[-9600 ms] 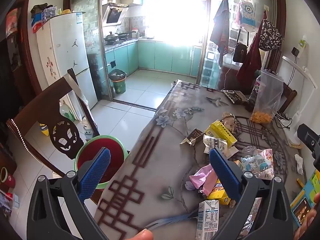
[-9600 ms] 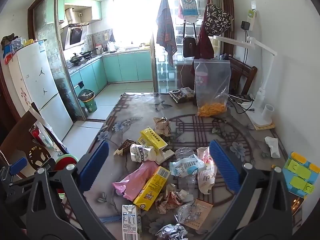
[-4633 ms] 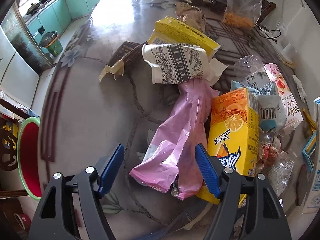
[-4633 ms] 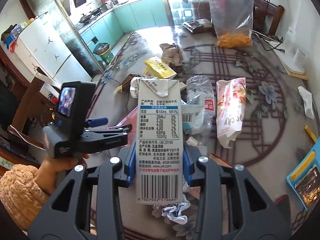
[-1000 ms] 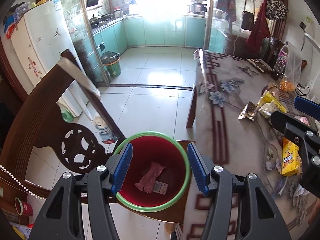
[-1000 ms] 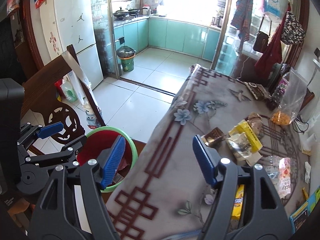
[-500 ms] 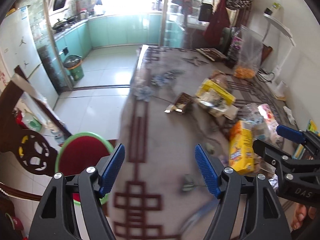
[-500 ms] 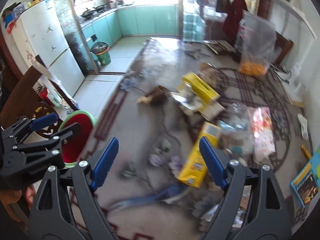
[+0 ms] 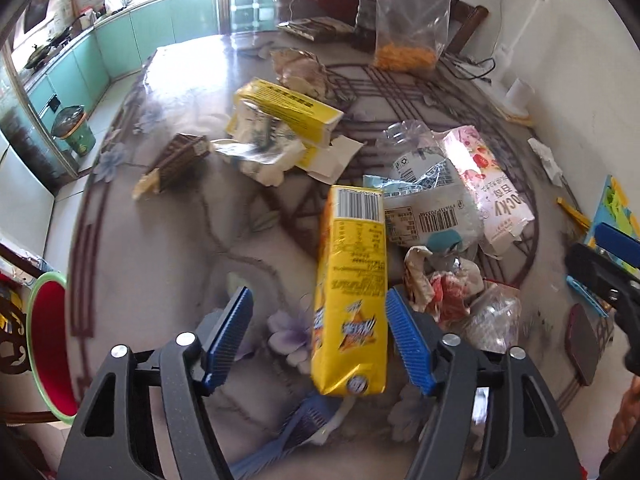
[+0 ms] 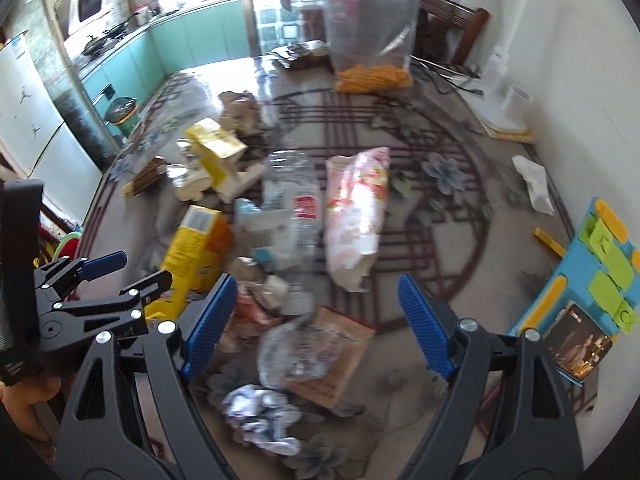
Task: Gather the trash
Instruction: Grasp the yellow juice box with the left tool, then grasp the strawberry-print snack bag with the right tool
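With both my grippers over the table [image 9: 168,248], the left gripper [image 9: 318,336] sits wide, its jaws just narrowing a bit, around the near end of the yellow juice carton [image 9: 352,280], pads not pressing it. Right gripper [image 10: 312,320] gapes wide over crumpled wrappers [image 10: 260,412], holding nothing. Red bin [image 9: 48,344] sits far left, off the table edge.

Trash pile [image 9: 420,208] strewn over table: yellow juice carton [image 9: 352,292] flat, crumpled wrappers; red bin [image 9: 50,344] beside table edge.
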The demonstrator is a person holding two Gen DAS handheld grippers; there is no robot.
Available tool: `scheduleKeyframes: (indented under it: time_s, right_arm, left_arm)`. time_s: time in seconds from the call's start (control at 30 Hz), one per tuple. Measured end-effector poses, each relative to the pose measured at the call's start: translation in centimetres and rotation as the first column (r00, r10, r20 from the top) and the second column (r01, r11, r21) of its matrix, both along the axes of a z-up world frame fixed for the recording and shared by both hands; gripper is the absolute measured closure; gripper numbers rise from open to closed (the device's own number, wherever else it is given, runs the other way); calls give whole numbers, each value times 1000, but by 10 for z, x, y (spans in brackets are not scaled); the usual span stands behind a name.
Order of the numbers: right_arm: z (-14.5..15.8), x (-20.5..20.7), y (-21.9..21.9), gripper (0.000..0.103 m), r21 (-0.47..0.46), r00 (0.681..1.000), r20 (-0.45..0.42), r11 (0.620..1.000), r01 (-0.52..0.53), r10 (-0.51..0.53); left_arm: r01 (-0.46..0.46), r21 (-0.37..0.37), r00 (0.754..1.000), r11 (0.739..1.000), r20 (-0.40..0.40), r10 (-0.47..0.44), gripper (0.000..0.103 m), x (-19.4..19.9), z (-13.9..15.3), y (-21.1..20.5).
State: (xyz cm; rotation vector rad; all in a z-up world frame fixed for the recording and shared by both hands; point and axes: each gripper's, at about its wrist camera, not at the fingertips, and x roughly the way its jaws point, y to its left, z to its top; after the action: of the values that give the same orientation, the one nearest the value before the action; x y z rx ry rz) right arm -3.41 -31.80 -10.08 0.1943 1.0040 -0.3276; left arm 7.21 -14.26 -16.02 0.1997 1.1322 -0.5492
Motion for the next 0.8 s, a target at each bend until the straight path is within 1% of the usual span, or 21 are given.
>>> scheduleKeyframes:
  time_s: [0.03, 0.1, 0.17, 0.2, 0.23, 0.27, 0.33, 0.43, 0.53, 0.63, 0.77, 0.8]
  right_arm:
    - [-2, -2, -8, 22, 3, 1000, -4, 1000, 10, -10]
    - [-5, -3, -20, 22, 12, 1000, -7, 1000, 23, -23]
    - [-9, -1, -28, 22, 20, 1000, -9, 999, 30, -30]
    - [-9, 0, -29, 22, 22, 999, -9, 999, 31, -31]
    - [-10, 1, -33, 22, 25, 999, -8, 999, 31, -31]
    - [-11, 3, -35, 22, 28, 1000, -7, 999, 31, -31]
    - [-12, 7, -40, 22, 37, 1000, -5, 999, 29, -29]
    - [-15, 14, -47, 22, 56, 1000, -5, 998, 23, -23]
    - [-19, 28, -59, 22, 104, 1000, -1, 994, 27, -27]
    - [-28, 45, -77, 22, 178, 998, -1, 982, 57, -58]
    - [-51, 67, -98, 23, 235, 994, -53, 967, 103, -94]
    - [-58, 72, -104, 26, 263, 993, -63, 958, 112, -98]
  left_arm:
    - [-2, 4, 1000, 1000, -13, 2, 39, 3, -5, -7]
    - [-5, 18, 999, 1000, -33, 6, 44, 9, -12, -16]
    - [-10, 27, 998, 1000, -55, 11, 55, 13, -18, -21]
    - [-13, 32, 998, 999, -66, 15, 58, 15, -22, -23]
    - [-16, 37, 997, 999, -77, 19, 66, 18, -26, -23]
    - [-21, 35, 995, 999, -94, 25, 69, 20, -29, -24]
    - [-46, 13, 994, 999, -104, 47, 69, 22, -30, -21]
    - [-70, 3, 993, 998, -97, 70, 70, 23, -24, -11]
    - [-83, -13, 995, 996, -53, 82, 70, 19, -5, 5]
    - [-98, -23, 995, 995, -6, 98, 69, 13, 16, 24]
    - [-133, -5, 989, 991, 65, 133, 69, 4, 35, 44]
    - [-144, -3, 987, 990, 76, 144, 69, 3, 38, 48]
